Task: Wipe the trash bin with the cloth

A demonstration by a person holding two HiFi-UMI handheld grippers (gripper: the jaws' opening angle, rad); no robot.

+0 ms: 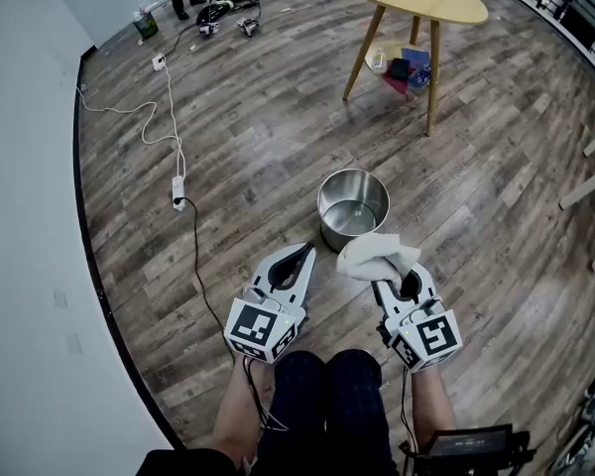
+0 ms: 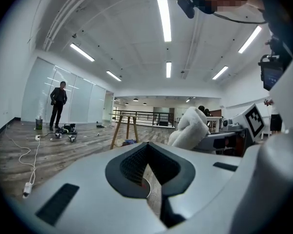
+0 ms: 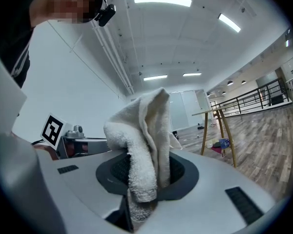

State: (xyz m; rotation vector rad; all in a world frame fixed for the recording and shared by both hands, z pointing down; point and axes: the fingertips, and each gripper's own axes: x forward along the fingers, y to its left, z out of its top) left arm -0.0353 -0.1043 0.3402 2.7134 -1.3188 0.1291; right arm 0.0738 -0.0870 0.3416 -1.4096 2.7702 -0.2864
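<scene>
**Cloth gripped, bin not yet touched**

The right gripper (image 1: 395,284) is clenched on a crumpled white terry cloth (image 1: 377,257); the left gripper (image 1: 303,254) is closed on nothing; the round, shiny steel trash bin (image 1: 328,222) stands upright on the plank floor just ahead, apart from both. Wiping seems not yet begun; next, the cloth must reach the rim.

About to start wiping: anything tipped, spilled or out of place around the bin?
Nothing stands out at the trash bin: it stands upright on the floor, with no spill around it. The cloth is bunched in the right gripper. The only untidy thing: a loose white cable trailing across the floor, left of the bin.
</scene>
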